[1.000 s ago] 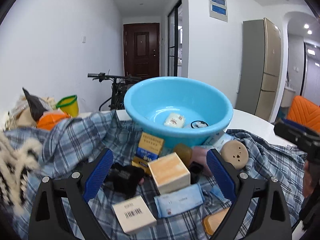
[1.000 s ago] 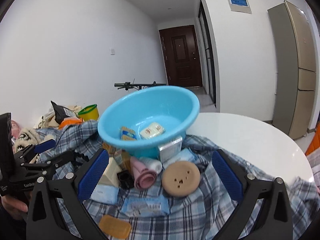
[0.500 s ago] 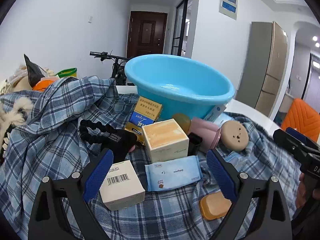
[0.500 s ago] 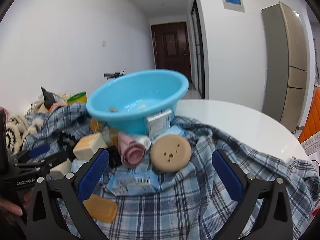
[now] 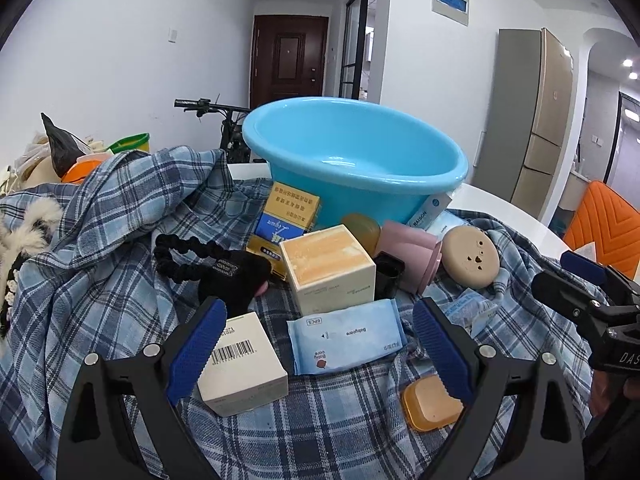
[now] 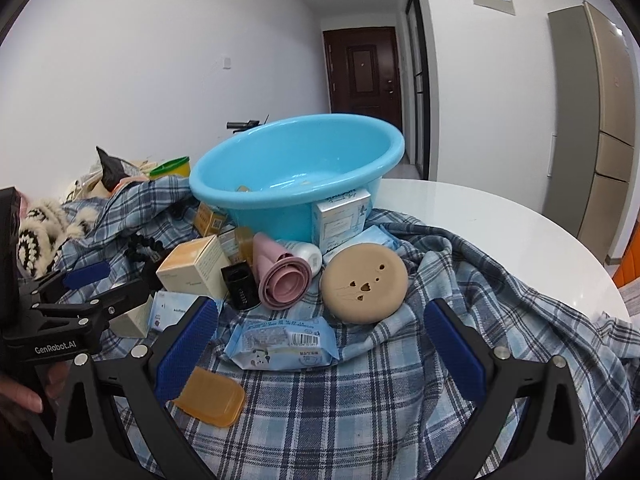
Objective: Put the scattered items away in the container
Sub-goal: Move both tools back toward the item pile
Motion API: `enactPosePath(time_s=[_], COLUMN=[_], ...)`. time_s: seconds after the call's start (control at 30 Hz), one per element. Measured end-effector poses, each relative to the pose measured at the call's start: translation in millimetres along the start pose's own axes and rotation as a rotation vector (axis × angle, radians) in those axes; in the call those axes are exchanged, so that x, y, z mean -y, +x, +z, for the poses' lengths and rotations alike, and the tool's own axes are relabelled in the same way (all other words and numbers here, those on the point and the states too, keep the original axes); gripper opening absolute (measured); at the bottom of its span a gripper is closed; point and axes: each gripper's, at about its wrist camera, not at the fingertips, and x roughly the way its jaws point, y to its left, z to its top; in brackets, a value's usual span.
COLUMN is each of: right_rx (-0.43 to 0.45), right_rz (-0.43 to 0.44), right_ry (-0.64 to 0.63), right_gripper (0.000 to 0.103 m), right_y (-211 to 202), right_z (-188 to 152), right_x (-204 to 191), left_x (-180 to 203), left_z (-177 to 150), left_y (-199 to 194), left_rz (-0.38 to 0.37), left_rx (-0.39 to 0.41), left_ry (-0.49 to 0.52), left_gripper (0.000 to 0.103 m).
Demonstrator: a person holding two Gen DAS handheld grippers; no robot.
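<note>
Your surface (image 6: 480,216) is a round white top, mostly draped in a blue plaid cloth (image 6: 400,392). White walls, a dark brown door (image 5: 289,62) down the hall, and a tall beige cabinet (image 6: 600,120) on the right. A bicycle (image 5: 224,120) stands behind the surface.

The blue basin (image 5: 352,156) sits on the cloth at the far side, tilted toward you; a few small items show inside in the right wrist view.

Clutter packs the near side of the basin: a yellow-and-blue box (image 5: 286,216), a cream box with orange top (image 5: 330,268), a pink roll (image 6: 282,276), a tan round disc (image 6: 362,282), a small black box (image 6: 240,284) and a black scrunchie (image 5: 188,256).

Your left claw (image 5: 318,344) is wide open, holding nothing. A white barcoded box (image 5: 240,364) touches its left finger, a blue wipes pack (image 5: 344,334) lies between the fingers, and an orange soap case (image 5: 432,408) lies by the right finger.

Your right claw (image 6: 320,348) is also wide open and empty, over a second blue wipes pack (image 6: 284,342).
</note>
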Motion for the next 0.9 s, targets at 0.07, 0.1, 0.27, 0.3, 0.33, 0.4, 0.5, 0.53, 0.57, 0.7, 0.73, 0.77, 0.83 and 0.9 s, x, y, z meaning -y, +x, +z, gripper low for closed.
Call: enactPosePath(time_s=[0.07, 0.1, 0.27, 0.3, 0.33, 0.4, 0.5, 0.53, 0.57, 0.7, 0.73, 0.77, 0.83, 0.9], right_rx=[-0.010, -0.015, -0.030, -0.031, -0.032, -0.039, -0.050, -0.054, -0.057, -0.065, -0.066, -0.067, -0.070, -0.074], right_rz=[0.006, 0.010, 0.018, 0.019, 0.021, 0.026, 0.034, 0.036, 0.038, 0.038, 0.038, 0.038, 0.038, 0.040], right_ry=[-0.007, -0.010, -0.031, -0.034, -0.035, -0.033, -0.031, -0.033, -0.035, -0.039, -0.038, -0.036, -0.031, -0.027], right_gripper=[0.103, 0.103, 0.103, 0.103, 0.103, 0.103, 0.103, 0.103, 0.103, 0.103, 0.103, 0.103, 0.103, 0.103], right_y=[1.8, 2.5, 5.6, 6.1, 6.8, 9.1, 12.1, 12.9, 13.4, 15.7, 16.3, 17.0, 18.8, 19.9], right_z=[0.0, 0.0, -0.3, -0.6, -1.2, -2.6, -5.0, -5.7, -6.3, -6.9, -6.9, -7.2, -8.0, -9.2], right_x=[0.0, 0.0, -3.0, -3.9, -4.5, -4.9, -4.8, -5.0, -5.2, -4.7, -4.3, -4.1, -3.8, -3.4], left_x=[0.5, 0.6, 7.8, 9.0, 10.2, 11.9, 5.6, 3.2, 0.3, -2.7, -2.7, -3.2, -4.5, -3.2], left_z=[1.1, 2.0, 12.2, 15.1, 18.8, 26.9, 37.8, 40.4, 43.1, 49.6, 49.8, 50.3, 51.5, 52.4], left_y=[3.4, 4.8, 20.0, 22.6, 26.3, 36.5, 55.3, 60.8, 67.5, 87.0, 89.8, 92.4, 95.2, 96.2], left_rz=[-0.011, -0.017, -0.044, -0.044, -0.044, -0.043, -0.084, -0.099, -0.104, -0.103, -0.103, -0.108, -0.115, -0.120], left_rx=[-0.020, -0.028, -0.103, -0.107, -0.115, -0.143, -0.206, -0.220, -0.239, -0.280, -0.289, -0.296, -0.300, -0.298], left_ry=[0.008, 0.008, 0.068, 0.080, 0.095, 0.124, 0.081, 0.063, 0.047, 0.041, 0.036, 0.029, 0.007, 0.009], left_gripper=[0.096, 0.096, 0.096, 0.096, 0.096, 0.096, 0.096, 0.096, 0.096, 0.096, 0.096, 0.096, 0.096, 0.096])
